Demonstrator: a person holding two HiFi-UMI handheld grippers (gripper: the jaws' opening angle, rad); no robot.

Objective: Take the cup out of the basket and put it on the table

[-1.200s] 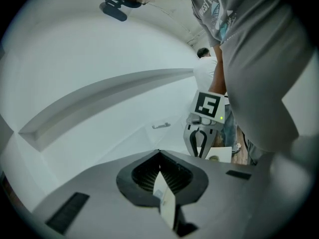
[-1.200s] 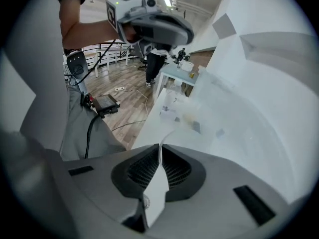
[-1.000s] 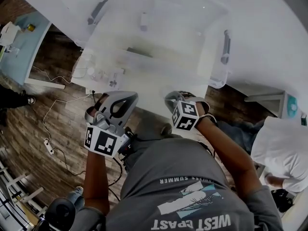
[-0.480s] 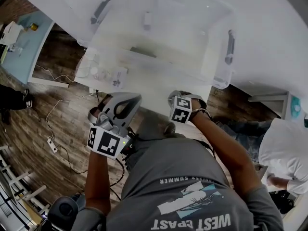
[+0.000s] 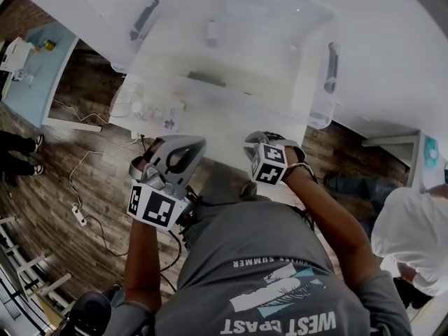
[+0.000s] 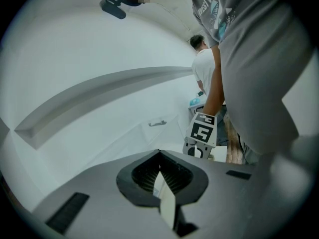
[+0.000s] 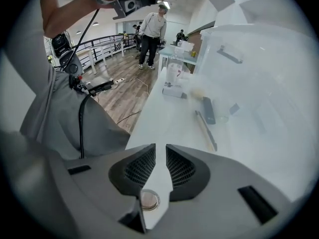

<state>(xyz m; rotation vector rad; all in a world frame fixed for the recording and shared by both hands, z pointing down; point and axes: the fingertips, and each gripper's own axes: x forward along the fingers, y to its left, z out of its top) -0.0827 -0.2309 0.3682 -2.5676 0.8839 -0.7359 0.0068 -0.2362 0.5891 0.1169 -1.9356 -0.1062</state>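
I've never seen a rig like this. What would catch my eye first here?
Two handheld grippers with black-and-white marker cubes, the left gripper and the right gripper, are held at the near edge of a white table. Just beyond them on the table stands a large clear plastic basket with grey handles.

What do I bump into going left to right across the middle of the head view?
power strip → left gripper → right gripper → person in a white shirt
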